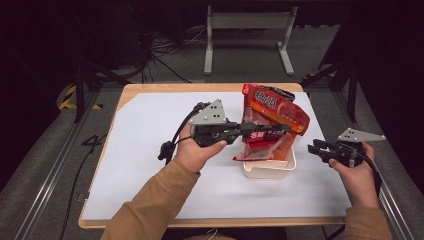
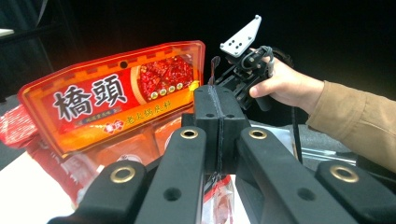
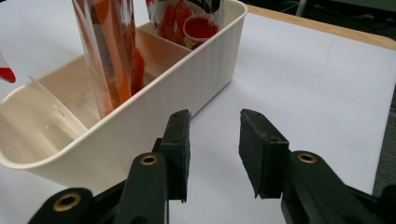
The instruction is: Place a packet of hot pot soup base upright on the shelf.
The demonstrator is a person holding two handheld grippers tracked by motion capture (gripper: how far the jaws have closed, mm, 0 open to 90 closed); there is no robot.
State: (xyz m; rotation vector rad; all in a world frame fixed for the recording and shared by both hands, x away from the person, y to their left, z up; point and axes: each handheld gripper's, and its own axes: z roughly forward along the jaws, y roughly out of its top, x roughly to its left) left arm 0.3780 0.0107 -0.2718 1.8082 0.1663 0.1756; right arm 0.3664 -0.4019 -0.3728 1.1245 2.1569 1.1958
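Right now left gripper [image 1: 280, 130] has its fingers [image 2: 205, 135] pressed together, clamped on the top edge of a clear-and-red seasoning pouch [image 1: 262, 145]. That pouch stands upright in the cream divided bin [image 1: 270, 170], in a middle compartment as seen from the right gripper view. Right gripper [image 1: 314, 149] sits just right of the bin, low over the worktop; its fingers [image 3: 180, 149] are parted with a clear gap, nothing between them, touching nothing. Bin wall is just beside its left finger, not in contact as far as I can tell. Behind the held pouch, a bigger red-orange hotpot base packet [image 1: 275, 107] leans upright at the far end of the bin. Worktop [image 1: 150, 165] is white sheet over a wood edge. Beyond it: grey floor, cables, a grey table frame [image 1: 247, 35], dark room.
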